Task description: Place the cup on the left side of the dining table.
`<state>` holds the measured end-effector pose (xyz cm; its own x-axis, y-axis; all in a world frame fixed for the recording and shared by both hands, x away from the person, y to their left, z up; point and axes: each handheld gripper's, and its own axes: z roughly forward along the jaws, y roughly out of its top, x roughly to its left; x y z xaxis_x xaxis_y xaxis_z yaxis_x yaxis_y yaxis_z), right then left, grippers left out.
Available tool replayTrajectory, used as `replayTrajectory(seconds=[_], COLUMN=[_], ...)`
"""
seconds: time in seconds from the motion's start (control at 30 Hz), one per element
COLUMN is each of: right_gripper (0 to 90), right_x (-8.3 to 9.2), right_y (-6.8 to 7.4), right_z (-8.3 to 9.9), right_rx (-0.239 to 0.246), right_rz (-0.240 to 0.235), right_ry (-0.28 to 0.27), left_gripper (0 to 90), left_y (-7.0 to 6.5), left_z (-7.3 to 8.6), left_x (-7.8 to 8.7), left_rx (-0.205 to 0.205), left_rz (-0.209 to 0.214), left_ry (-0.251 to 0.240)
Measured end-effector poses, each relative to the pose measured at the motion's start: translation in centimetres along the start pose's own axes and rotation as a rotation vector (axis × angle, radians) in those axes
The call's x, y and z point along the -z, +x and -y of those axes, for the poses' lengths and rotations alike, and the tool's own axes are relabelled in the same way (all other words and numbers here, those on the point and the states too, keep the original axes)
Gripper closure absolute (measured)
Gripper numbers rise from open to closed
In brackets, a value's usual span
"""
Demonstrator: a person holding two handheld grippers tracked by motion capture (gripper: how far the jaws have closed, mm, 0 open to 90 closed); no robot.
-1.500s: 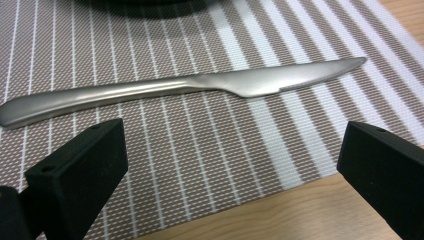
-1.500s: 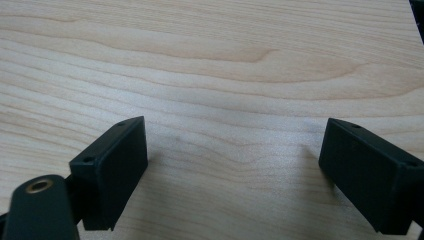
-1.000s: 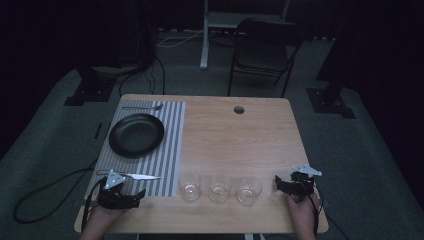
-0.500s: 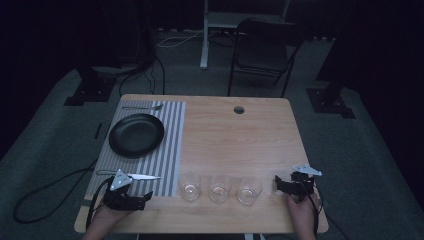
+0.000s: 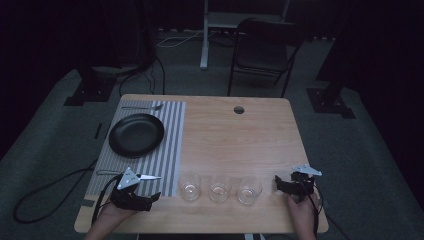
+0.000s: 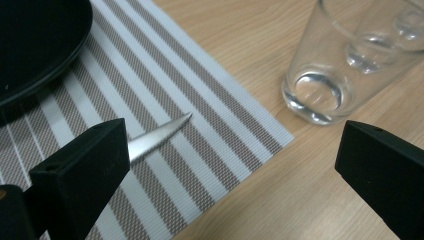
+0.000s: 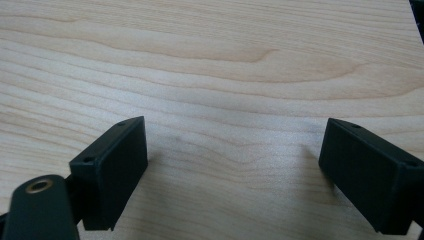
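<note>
While both grippers rest with jaws spread and empty, you seem at the start; left gripper sits nearest the knife; likely aim there.

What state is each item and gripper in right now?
Left gripper: open, holding nothing.
Right gripper: open, over bare wood.
Three glasses: upright, empty, in a row.
Black plate: empty, on the striped placemat.
Knife: flat on the placemat.
</note>
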<state>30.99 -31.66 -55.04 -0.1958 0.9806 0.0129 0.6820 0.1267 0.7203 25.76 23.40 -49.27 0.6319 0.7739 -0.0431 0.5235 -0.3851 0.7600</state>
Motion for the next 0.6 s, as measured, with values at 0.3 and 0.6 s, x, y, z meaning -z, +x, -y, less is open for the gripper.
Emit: replayTrajectory(seconds=[0.3,0.6], right_gripper=[11.6,11.6], right_x=[0.0,0.0], right_y=[0.0,0.0], right_z=[0.0,0.0], right_rx=[0.0,0.0], right_rz=[0.0,0.0], right_ry=[0.0,0.0], left_gripper=[1.5,1.5], left_y=[-1.0,-1.8], left_z=[-1.1,-2.1], left_x=[-0.2,-0.4], left_rx=[-0.049,-0.08], left_rz=[0.027,0.07], left_ry=[-0.005,-0.011])
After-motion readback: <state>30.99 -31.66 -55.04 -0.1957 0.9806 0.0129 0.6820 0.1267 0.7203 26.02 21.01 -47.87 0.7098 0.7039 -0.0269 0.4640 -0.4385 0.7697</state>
